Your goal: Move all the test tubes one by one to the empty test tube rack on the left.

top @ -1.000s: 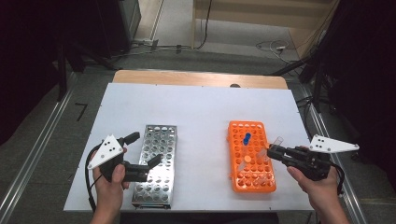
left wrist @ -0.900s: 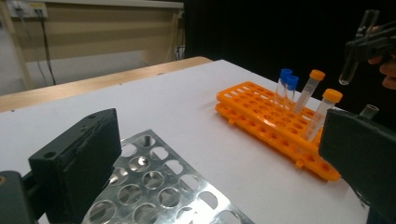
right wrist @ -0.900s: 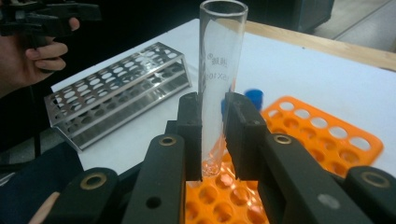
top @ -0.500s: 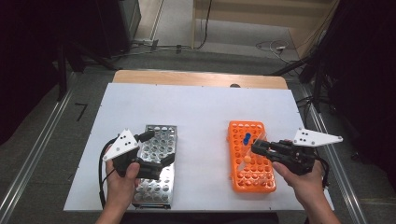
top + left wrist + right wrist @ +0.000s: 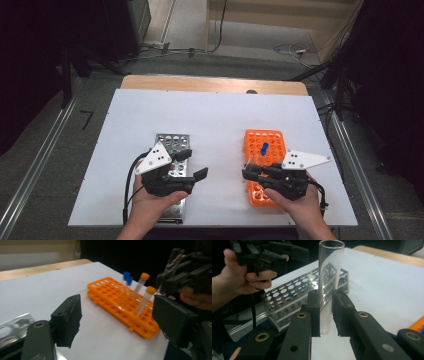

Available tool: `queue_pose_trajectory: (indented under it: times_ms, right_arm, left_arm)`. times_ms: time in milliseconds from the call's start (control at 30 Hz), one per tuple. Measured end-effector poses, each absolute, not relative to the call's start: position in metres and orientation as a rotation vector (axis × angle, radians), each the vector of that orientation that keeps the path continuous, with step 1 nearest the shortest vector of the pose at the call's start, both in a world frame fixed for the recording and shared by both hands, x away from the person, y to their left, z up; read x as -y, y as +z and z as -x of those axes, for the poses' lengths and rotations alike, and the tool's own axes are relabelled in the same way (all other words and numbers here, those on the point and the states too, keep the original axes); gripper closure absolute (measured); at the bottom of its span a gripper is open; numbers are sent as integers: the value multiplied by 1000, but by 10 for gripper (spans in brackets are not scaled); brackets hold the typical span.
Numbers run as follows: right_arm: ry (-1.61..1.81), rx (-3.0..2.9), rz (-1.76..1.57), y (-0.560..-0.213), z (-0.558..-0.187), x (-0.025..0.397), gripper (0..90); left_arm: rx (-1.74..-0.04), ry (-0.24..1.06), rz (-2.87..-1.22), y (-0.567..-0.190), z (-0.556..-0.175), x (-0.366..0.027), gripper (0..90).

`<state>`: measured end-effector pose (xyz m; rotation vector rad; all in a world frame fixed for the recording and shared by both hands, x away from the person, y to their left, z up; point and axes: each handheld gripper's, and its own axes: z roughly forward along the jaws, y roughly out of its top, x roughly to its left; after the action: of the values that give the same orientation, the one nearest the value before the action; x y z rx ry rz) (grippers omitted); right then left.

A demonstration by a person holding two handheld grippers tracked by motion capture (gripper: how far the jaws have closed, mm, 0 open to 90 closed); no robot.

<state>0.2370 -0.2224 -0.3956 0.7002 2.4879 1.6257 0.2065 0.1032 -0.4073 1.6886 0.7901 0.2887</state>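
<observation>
We have the right tool (image 5: pixel 325 315) clamped on an uncapped clear tube (image 5: pixel 329 277), held upright above the counter (image 5: pixel 215 115) between the orange rack (image 5: pixel 265 137) and the steel rack (image 5: pixel 307 290), seemingly for transfer, while our left tool (image 5: pixel 117 322) waits with jaws apart.

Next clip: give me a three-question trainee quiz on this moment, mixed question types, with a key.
1. True or false: the right gripper is shut on a clear glass tube.
2. Which caps stand in the orange rack? A) blue only B) orange only C) blue and orange
3. Fill in: the left gripper, jaws apart, is above the ___ rack.

Key: 1 true; 2 C, blue-capped tubes and orange-capped tubes; 3 metal.
</observation>
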Motion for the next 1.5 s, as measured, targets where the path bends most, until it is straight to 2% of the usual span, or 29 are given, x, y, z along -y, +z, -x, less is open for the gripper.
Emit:
queue_pose_trajectory:
  times_ms: [100,133,233,433,867,1300,1467,1500]
  right_arm:
    - [1596,-2515,-699,-403,-232,210,744]
    - [1596,-2515,-699,-403,-232,210,744]
    - [1579,-2542,-698,-411,-231,203,744]
    - [1554,-2560,-677,-416,-229,195,744]
    - [1519,-2607,-582,-421,-222,182,744]
    - [1550,-2638,-588,-424,-223,182,730]
    - [1571,-2623,-588,-421,-225,186,606]
    - [1577,-2607,-580,-419,-225,189,551]
  left_arm:
    - [-739,229,-1690,-407,-205,-94,395]
    - [-719,211,-1694,-407,-205,-91,395]
    - [-677,184,-1705,-406,-203,-82,477]
    - [-632,130,-1725,-409,-206,-65,521]
    - [-620,99,-1744,-412,-207,-47,722]
    - [-614,129,-1761,-413,-207,-49,761]
    - [-618,154,-1750,-411,-207,-55,762]
    - [-620,159,-1745,-411,-208,-57,762]
